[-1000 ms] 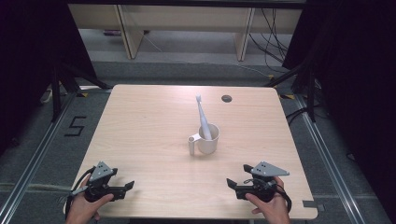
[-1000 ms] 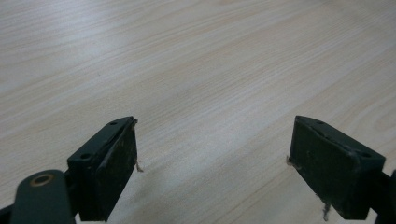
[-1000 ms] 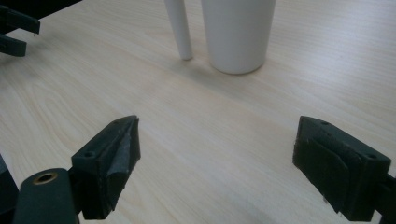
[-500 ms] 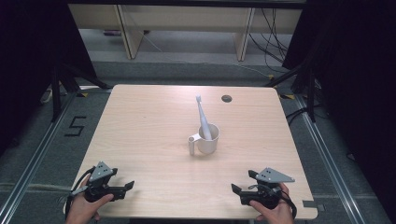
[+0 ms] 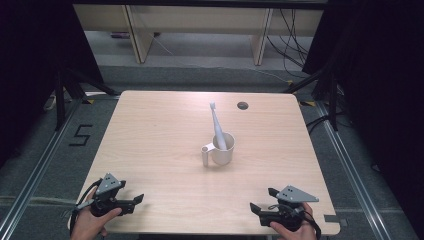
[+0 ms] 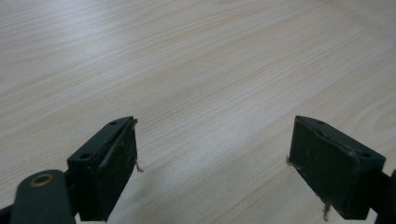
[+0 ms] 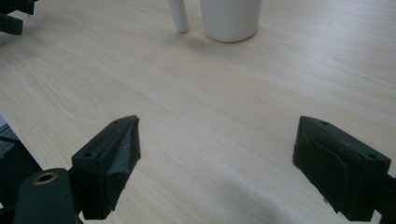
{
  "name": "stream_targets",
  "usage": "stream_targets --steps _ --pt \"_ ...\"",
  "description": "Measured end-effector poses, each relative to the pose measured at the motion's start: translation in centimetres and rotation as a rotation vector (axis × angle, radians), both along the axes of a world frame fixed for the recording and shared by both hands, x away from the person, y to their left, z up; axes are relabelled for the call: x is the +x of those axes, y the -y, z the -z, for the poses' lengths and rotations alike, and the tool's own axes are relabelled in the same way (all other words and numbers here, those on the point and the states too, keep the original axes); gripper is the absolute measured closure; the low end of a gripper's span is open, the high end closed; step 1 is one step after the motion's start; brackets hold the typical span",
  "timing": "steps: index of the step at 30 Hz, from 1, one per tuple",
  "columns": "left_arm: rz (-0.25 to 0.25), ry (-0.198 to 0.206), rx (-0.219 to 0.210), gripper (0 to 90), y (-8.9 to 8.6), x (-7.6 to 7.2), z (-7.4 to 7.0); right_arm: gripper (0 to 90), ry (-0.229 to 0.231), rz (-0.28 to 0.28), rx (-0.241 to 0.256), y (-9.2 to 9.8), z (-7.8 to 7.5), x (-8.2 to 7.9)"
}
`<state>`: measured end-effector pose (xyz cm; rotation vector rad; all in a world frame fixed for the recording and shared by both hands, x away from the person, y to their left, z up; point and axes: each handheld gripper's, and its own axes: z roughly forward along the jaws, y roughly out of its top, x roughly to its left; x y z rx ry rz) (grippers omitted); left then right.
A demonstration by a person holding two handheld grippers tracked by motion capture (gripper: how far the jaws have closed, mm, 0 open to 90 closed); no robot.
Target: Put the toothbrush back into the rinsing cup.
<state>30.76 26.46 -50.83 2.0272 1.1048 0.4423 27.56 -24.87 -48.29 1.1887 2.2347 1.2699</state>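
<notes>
White cup [image 5: 222, 149] with a toothbrush [image 5: 217, 125] leaning toward 12 o'clock, sitting mid-table [image 5: 150, 140]. Left gripper [image 5: 135, 201] down at 7 o'clock, right gripper [image 5: 256, 210] at 5 o'clock, well apart from the cup, both spread wide, holding nothing.

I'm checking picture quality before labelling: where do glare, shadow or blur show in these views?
High view: sharp, evenly lit table; the surroundings fall into darkness. Left gripper view: pale glare on the wood at upper left, near jaws slightly soft. Right gripper view: the cup throws a soft shadow on the wood, and a dim shadow lies between the open jaws at the bottom.
</notes>
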Motion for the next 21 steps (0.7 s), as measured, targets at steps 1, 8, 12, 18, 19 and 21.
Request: stream_targets --steps 1,8,12,18,19,21 --pt "-0.005 0.002 -0.003 14.8 0.0 0.0 0.0 15.7 0.011 -0.013 0.013 -0.1 0.2 0.1" --pt "-0.002 -0.001 -0.003 14.7 0.1 0.0 0.0 15.7 -0.002 -0.008 -0.025 -0.1 0.2 -0.6" --pt "-0.002 0.001 0.0 14.7 0.1 0.0 0.0 15.7 -0.018 -0.02 -0.018 0.0 0.4 -0.9" --pt "-0.001 -0.002 -0.001 14.8 0.1 0.0 0.0 15.7 -0.05 0.002 -0.019 0.1 0.4 -1.4" --pt "-0.003 0.001 -0.001 14.7 0.1 0.0 0.0 15.7 -0.043 0.0 -0.03 0.1 0.4 -1.4" --pt "-0.003 0.001 -0.004 14.7 0.1 0.0 0.0 15.7 -0.026 -0.009 -0.042 0.2 0.6 -1.3"
